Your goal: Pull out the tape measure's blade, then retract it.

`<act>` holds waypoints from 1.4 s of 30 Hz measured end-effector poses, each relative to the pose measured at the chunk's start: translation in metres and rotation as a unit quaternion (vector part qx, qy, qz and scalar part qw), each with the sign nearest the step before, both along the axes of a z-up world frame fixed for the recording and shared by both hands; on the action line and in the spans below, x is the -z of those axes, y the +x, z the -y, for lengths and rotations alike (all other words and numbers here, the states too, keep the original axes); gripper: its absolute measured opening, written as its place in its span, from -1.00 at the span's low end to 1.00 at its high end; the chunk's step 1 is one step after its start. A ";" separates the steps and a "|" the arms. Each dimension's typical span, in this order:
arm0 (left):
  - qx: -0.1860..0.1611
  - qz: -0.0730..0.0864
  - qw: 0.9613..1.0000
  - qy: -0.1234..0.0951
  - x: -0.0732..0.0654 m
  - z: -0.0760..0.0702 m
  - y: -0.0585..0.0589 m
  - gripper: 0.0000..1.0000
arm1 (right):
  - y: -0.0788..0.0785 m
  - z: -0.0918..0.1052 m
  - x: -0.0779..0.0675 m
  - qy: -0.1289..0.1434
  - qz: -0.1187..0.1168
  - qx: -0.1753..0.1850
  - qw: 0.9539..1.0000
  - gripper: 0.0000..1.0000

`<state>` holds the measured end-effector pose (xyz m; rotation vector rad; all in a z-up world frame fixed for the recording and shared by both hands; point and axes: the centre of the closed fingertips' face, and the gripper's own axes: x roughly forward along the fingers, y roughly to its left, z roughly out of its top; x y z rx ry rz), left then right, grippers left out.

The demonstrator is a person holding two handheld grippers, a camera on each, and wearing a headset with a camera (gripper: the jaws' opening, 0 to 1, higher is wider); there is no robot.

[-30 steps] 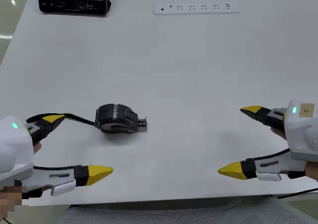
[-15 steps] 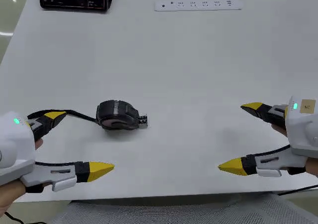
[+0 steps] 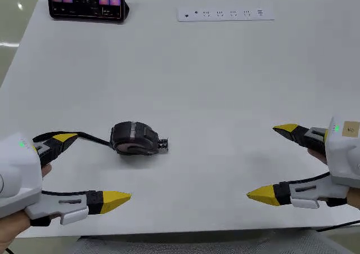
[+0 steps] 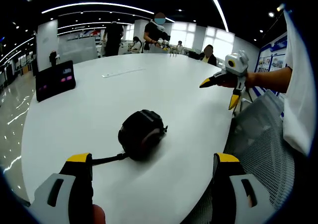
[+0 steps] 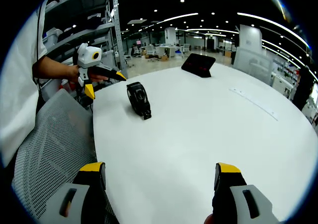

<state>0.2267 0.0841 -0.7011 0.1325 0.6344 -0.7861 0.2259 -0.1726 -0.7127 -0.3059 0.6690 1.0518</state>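
both left gripper (image 3: 102, 166) and right gripper (image 3: 261, 162) spread fingers (image 3: 112, 198) wide, empty, flanking the tape measure (image 3: 135, 139).

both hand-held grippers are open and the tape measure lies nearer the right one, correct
Not quite. The tape measure lies nearer the left hand-held gripper, not the right hand-held gripper, as the head view shows. Both are open.

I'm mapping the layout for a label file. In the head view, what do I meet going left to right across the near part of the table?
left gripper → tape measure → right gripper
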 end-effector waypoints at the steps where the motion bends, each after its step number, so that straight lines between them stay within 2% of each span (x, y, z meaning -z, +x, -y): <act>1: 0.000 -0.001 1.000 0.001 0.000 0.000 0.001 0.98 | 0.000 0.000 0.000 0.001 0.000 0.000 1.000 0.78; 15: 0.017 0.002 1.000 0.010 0.000 0.001 0.007 0.96 | 0.004 -0.003 0.002 -0.001 0.000 -0.008 1.000 0.76; 18: 0.027 -0.003 1.000 0.014 0.001 0.003 0.010 0.94 | 0.007 -0.007 0.001 0.001 0.000 -0.015 1.000 0.75; 24: 0.041 -0.002 0.999 0.024 0.001 0.004 0.017 0.93 | 0.012 -0.016 0.003 -0.001 0.000 -0.034 0.999 0.74; 28: 0.054 -0.003 0.998 0.039 0.004 0.004 0.019 0.91 | 0.016 -0.022 0.005 -0.003 -0.001 -0.047 0.999 0.73; 35: 0.069 -0.009 0.996 0.046 0.006 0.006 0.024 0.82 | 0.023 -0.032 0.005 -0.004 -0.001 -0.063 0.998 0.71; 42: 0.087 -0.007 0.995 0.053 0.007 0.010 0.028 0.76 | 0.028 -0.042 0.008 -0.006 -0.002 -0.079 0.997 0.69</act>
